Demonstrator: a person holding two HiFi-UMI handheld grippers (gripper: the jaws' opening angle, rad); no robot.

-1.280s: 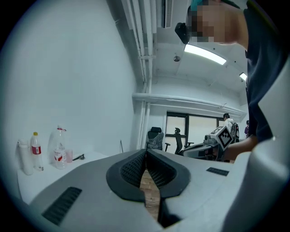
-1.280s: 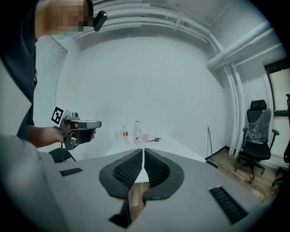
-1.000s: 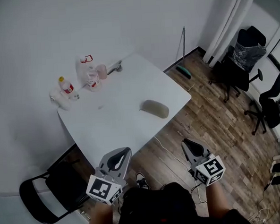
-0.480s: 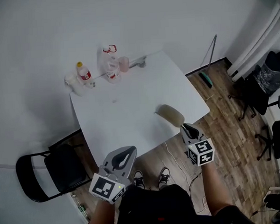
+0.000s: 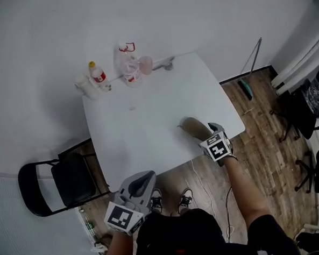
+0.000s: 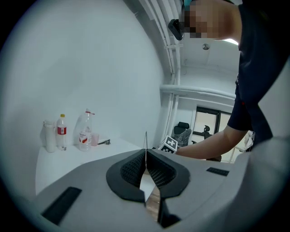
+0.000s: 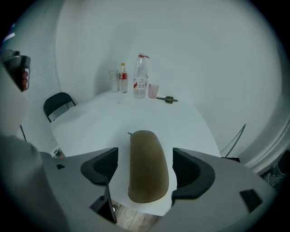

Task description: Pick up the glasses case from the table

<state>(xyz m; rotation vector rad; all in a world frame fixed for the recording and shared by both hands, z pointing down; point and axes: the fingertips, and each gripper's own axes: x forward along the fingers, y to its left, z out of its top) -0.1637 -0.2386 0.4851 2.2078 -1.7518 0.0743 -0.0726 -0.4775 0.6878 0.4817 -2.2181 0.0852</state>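
The glasses case, an olive-brown oblong pouch, lies at the near right edge of the white table. My right gripper is tilted down right at its near end. In the right gripper view the case lies lengthwise between the jaws of my right gripper, which are opening; both pads stand clear of its sides. My left gripper hangs below the table's near edge, over the floor, and in the left gripper view my left gripper is shut on nothing.
Bottles, a large clear bottle and a pink cup stand at the table's far edge. A black folding chair is to the left. Office chairs and a mop are to the right on the wood floor.
My right gripper has swung forward and down from over the floor to the case, and its jaws have gone from shut to wide. The left gripper has sunk a little.
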